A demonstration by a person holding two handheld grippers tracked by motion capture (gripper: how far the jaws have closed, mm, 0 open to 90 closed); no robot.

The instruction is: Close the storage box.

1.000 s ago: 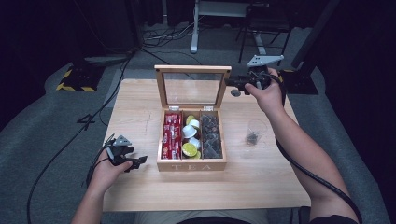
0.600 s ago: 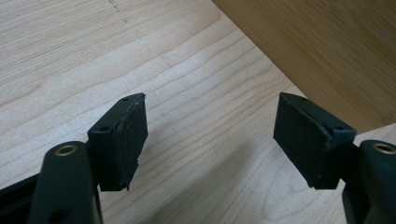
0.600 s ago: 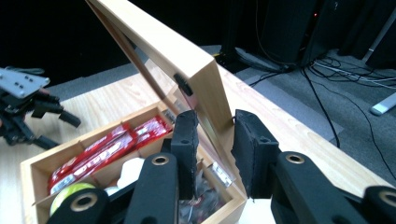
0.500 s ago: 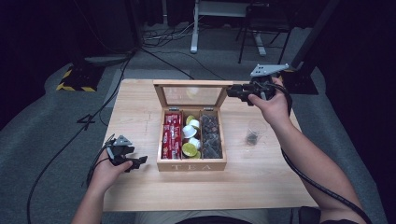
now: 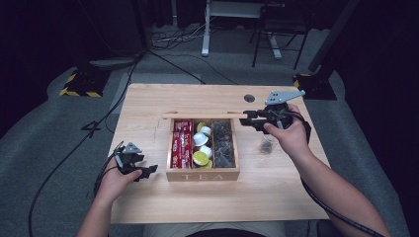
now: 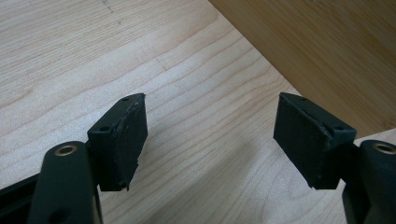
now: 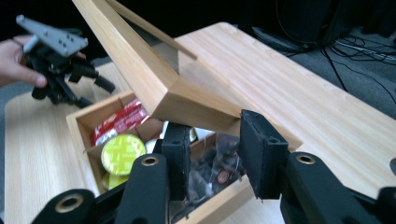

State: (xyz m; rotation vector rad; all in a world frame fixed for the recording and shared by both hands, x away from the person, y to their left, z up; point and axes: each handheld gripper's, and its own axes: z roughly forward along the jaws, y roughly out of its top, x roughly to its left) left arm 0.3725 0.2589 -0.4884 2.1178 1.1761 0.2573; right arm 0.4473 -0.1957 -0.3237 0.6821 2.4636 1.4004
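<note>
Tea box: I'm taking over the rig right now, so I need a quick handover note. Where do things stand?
Left tool: open, empty, low over the pale wooden table, left of the box.
Right tool: closed on the front right corner of the windowed wooden lid, holding it tilted above the box.
Wooden box marked TEA: red sachets on the left, yellow-green and white capsules in the middle, dark sachets on the right.
Done: the lid has come down from upright over the last second.
Left: probably lower it fully shut, then release.
</note>
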